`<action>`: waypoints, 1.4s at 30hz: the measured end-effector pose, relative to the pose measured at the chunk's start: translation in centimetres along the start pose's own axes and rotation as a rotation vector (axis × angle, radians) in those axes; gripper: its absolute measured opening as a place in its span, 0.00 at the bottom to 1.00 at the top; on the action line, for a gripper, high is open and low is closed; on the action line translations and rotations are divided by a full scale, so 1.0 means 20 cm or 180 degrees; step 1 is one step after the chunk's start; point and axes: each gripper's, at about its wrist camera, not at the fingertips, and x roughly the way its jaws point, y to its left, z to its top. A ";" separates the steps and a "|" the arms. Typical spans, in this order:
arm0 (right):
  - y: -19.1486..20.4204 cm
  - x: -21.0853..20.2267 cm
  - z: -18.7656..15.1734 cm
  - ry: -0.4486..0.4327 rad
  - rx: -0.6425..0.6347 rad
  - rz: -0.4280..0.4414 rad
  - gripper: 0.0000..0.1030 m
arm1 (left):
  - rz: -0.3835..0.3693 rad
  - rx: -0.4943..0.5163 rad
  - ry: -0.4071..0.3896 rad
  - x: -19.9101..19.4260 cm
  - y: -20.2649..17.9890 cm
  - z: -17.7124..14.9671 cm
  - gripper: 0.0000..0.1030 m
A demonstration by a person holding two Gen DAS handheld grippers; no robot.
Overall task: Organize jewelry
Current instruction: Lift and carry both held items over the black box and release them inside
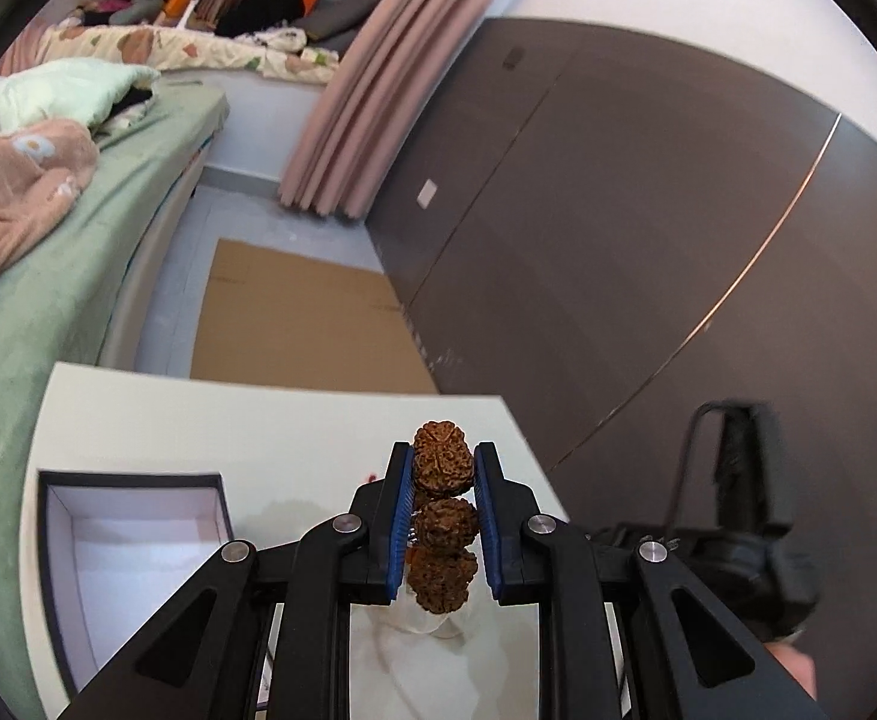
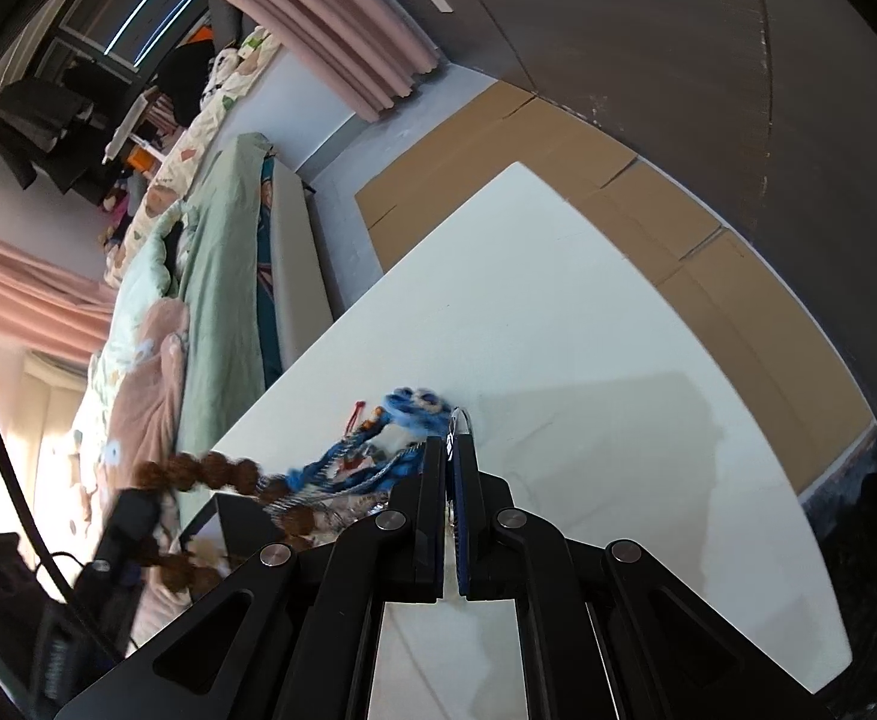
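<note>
My left gripper (image 1: 443, 459) is shut on a string of large brown knobbly beads (image 1: 442, 519), held above the white table (image 1: 228, 420). An open box (image 1: 132, 552) with a dark rim and white inside stands on the table to the left of it. In the right wrist view, my right gripper (image 2: 454, 441) is shut on a thin silver metal ring (image 2: 461, 417) joined to a blue corded tassel piece (image 2: 402, 414). The brown bead string (image 2: 216, 474) hangs blurred to its left, by the left gripper's body (image 2: 114, 552).
A bed with green sheet (image 1: 48, 300) and pink blanket lies to the left. Flat cardboard (image 1: 294, 318) covers the floor beyond the table. A dark wardrobe wall (image 1: 648, 210) stands on the right. The table's far edge (image 2: 516, 165) is close.
</note>
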 end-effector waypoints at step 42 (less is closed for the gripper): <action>0.26 0.48 -0.21 0.0777 -0.0081 0.0352 0.04 | -0.0440 -0.0043 -0.0528 -0.27 0.00 0.11 0.20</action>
